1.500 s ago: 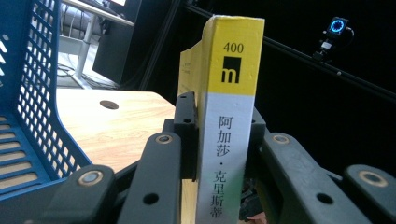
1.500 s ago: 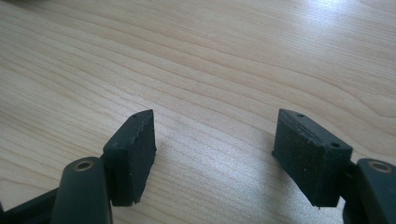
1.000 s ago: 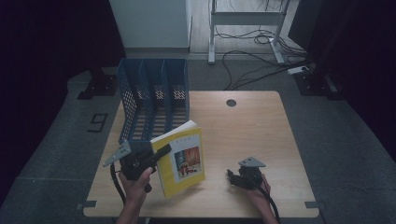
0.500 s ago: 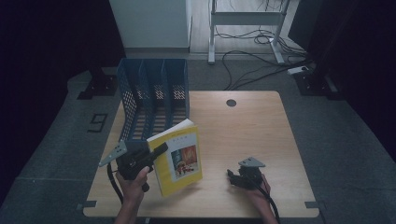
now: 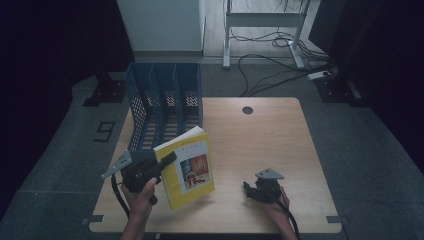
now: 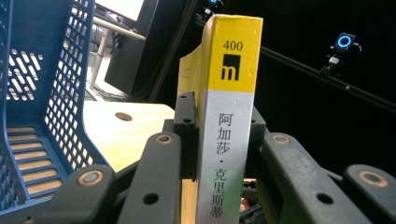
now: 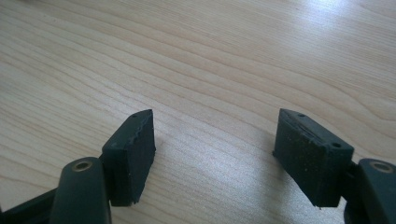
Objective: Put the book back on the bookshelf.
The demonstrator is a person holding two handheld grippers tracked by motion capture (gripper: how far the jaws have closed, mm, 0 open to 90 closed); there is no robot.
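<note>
Book (image 5: 189, 172) has tipped more upright, clamped by left gripper (image 5: 167, 161); right gripper (image 5: 252, 191) rests wide, nothing between.

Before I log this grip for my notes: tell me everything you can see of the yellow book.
The yellow book is a paperback with a yellow cover bearing a small picture and pale page edges. Its spine is yellow above, printed 400 with a black square logo, and white below with black Chinese characters. It is lifted off the wooden table, tilted, in front of the blue file rack. The left gripper is shut on it, jaws pressing both covers at the spine. Nothing else touches it.
</note>
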